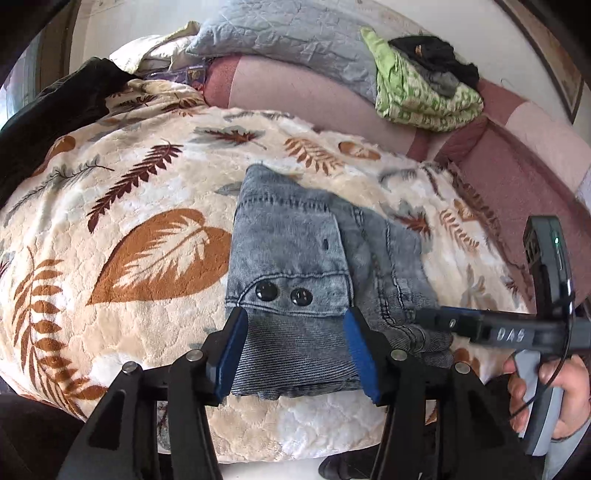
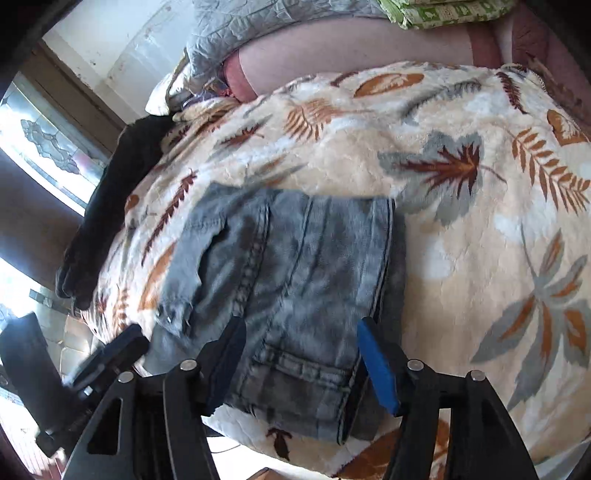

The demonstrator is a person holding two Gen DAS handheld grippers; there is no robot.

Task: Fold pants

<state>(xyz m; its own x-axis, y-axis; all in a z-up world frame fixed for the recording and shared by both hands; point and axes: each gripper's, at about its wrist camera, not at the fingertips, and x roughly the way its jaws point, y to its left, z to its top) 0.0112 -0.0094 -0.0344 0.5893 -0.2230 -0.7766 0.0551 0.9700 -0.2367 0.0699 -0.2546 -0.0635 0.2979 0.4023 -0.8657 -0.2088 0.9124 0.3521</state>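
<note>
The pants are grey-blue washed denim, folded into a compact bundle on a leaf-patterned blanket. A pocket flap with two black buttons faces up. My left gripper hovers over the bundle's near edge, open, its blue pads standing apart on either side of the flap. From the right, my right gripper reaches in over the bundle's right corner, held by a hand. In the right wrist view the pants lie below my right gripper, which is open with nothing pinched. The left gripper shows blurred at the lower left.
Behind the blanket runs a pink cushioned edge with a grey quilted pillow. A folded green cloth has dark clothes on top. A black garment lies at the far left. A window is at the left.
</note>
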